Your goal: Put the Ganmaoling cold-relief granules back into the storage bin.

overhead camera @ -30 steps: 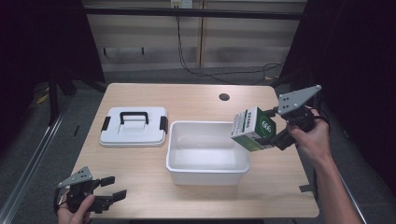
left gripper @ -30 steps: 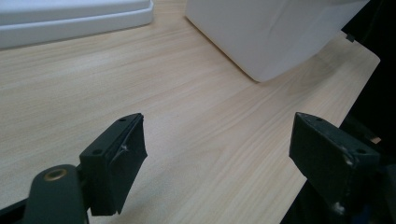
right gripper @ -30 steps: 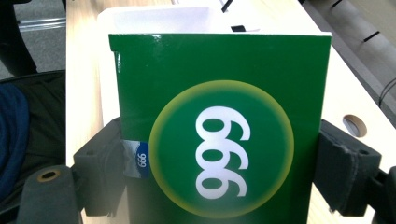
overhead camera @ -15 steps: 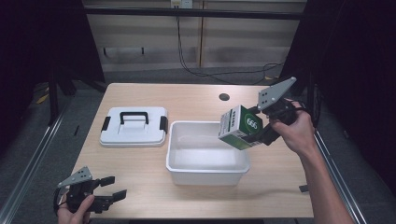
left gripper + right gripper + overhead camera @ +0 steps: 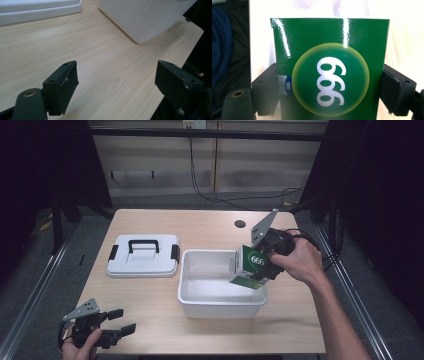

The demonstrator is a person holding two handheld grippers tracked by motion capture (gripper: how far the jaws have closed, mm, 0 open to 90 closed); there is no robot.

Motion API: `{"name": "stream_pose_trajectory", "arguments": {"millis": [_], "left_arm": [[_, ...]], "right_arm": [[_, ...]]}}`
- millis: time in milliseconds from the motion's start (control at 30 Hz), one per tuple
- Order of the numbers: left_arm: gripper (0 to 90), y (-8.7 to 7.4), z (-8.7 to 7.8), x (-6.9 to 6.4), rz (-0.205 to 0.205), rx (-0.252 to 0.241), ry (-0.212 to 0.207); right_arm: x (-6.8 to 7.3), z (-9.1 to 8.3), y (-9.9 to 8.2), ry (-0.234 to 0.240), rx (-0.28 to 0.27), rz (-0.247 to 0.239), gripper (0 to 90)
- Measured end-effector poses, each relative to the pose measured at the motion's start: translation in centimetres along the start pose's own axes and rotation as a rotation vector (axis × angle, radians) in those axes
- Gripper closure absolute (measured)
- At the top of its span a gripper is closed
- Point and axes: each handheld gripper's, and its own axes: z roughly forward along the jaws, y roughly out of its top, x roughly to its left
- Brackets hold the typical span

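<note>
box over the tub, not yet let go

the right gripper (image 5: pixel 262 265) had its jaws clamped on the two sides of the green box (image 5: pixel 248 266), which hung tilted over the right end of the white tub (image 5: pixel 220 306). judging by that, the pick-up was done; lowering and release remained. the box's long axis ran out ahead of the jaws, slanting down into the tub. the left gripper (image 5: pixel 116 328) rested at the table (image 5: pixel 210 222) corner, jaws wide and empty.
</note>
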Motion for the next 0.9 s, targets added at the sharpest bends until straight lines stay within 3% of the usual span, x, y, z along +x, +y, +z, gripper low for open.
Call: {"name": "stream_pose_trajectory", "arguments": {"millis": [367, 500, 667, 900], "left_arm": [[18.6, 0.0, 0.0, 0.0, 0.001, -0.001, -0.002], [18.6, 0.0, 0.0, 0.0, 0.001, 0.000, -0.003], [18.6, 0.0, 0.0, 0.0, 0.000, 0.000, -0.003], [18.6, 0.0, 0.0, 0.0, 0.000, 0.000, -0.003]], "right_arm": [[-0.9, 1.9, 1.2, 0.036, 0.098, -0.046, 15.8], [-1.1, 2.7, 1.5, 0.052, 0.128, -0.044, 15.7], [-1.3, 3.7, 1.6, 0.064, 0.206, -0.036, 15.6], [-1.6, 4.8, 1.8, 0.077, 0.237, -0.049, 15.7]]}}
